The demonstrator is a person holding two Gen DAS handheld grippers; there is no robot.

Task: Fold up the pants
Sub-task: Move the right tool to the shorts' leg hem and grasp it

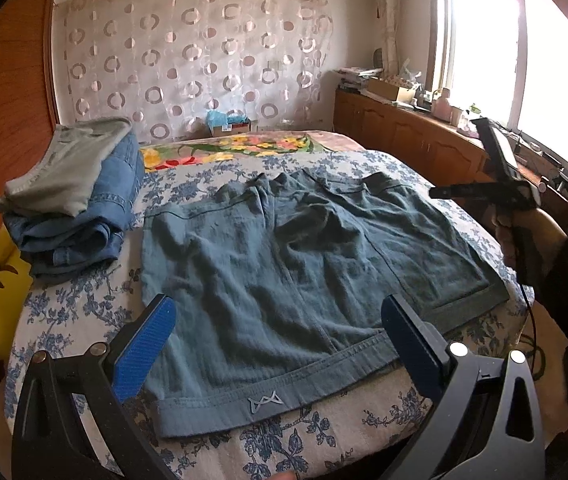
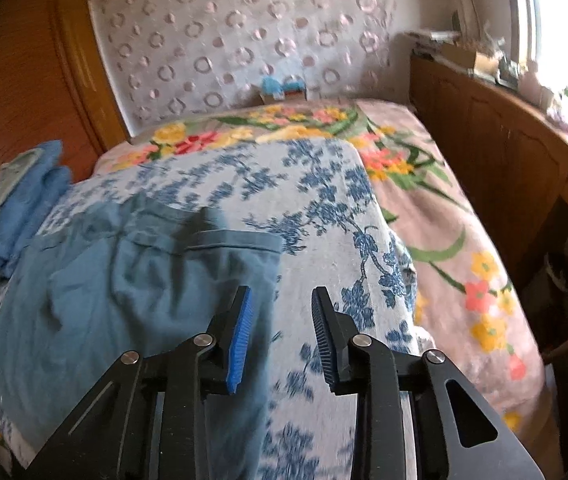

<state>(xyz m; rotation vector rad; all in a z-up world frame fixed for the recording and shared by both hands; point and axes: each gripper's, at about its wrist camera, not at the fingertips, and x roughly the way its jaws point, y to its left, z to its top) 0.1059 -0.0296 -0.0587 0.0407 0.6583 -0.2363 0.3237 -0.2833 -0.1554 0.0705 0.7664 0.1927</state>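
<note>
From the left wrist view, the left gripper [image 1: 279, 332] hangs over the near waistband of the teal pants [image 1: 304, 264], its jaws spread wide with nothing between them. The pants lie flat and wrinkled on the blue-flowered bedspread [image 1: 83, 312]. A stack of folded clothes [image 1: 75, 200] sits to their left. The right gripper [image 1: 500, 172] hangs above the bed's right edge; its jaw state cannot be told here.

From the right wrist view, the right gripper [image 2: 281, 328] hovers over the pants' [image 2: 123, 292] right edge, jaws apart and empty.
</note>
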